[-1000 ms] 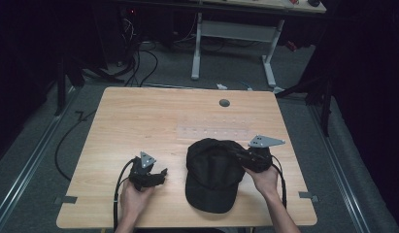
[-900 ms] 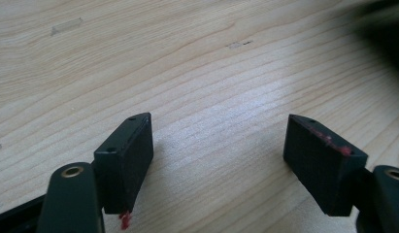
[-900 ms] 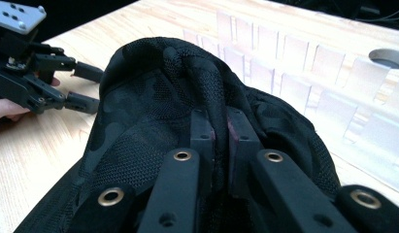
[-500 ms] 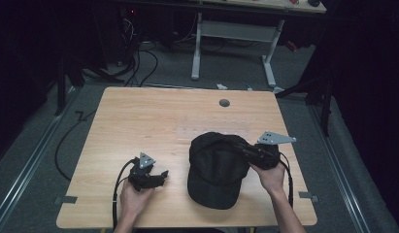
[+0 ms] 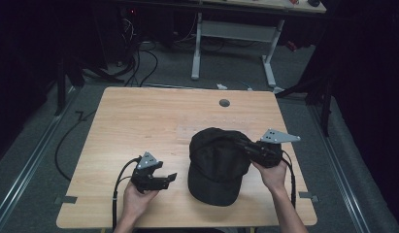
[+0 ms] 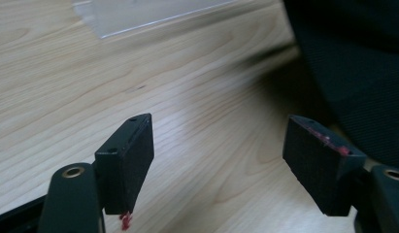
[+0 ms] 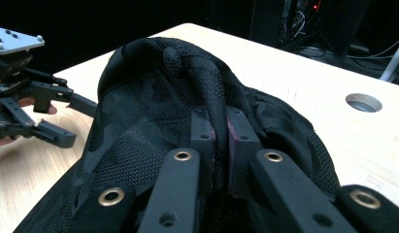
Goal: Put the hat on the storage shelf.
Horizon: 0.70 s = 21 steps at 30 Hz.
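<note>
I held my right hand-held gripper (image 5: 246, 148) clenched on a pinched ridge of mesh at the 3 o'clock side of the black cap (image 5: 217, 165), which lay on the desk (image 5: 139, 116) toward 5 o'clock of its middle, probably so I could drag or turn the cap without lifting it. My left hand-held gripper (image 6: 221, 160) waited released and empty just off the cap's 9 o'clock side, likely ready to catch that edge. I could read no brand, label or writing on the cap or the desk.
</note>
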{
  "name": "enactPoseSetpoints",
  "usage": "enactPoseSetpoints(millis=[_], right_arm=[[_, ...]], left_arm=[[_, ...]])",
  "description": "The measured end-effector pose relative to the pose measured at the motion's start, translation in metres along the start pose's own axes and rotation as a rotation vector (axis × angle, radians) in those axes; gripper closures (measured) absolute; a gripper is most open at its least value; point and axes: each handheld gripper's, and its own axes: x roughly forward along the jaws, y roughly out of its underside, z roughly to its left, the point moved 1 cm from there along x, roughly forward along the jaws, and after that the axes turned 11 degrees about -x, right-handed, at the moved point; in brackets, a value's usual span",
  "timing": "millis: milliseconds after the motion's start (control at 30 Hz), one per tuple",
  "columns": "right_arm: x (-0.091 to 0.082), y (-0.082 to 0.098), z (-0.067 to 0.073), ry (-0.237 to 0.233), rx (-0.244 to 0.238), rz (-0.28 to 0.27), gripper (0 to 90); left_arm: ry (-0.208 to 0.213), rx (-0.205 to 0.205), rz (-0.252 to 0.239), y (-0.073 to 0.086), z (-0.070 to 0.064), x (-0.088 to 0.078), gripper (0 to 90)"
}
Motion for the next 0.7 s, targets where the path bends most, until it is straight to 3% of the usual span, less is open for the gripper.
enactPoseSetpoints(millis=[367, 700], right_arm=[[0.001, -0.003, 0.004, -0.011, -0.023, -0.024, 84.5], [0.003, -0.005, 0.007, -0.022, -0.038, -0.041, 84.5]], left_arm=[[0.112, -0.017, 0.088, 0.001, -0.028, 0.001, 24.6], [0.155, 0.002, 0.163, 0.007, -0.043, 0.01, 23.2]])
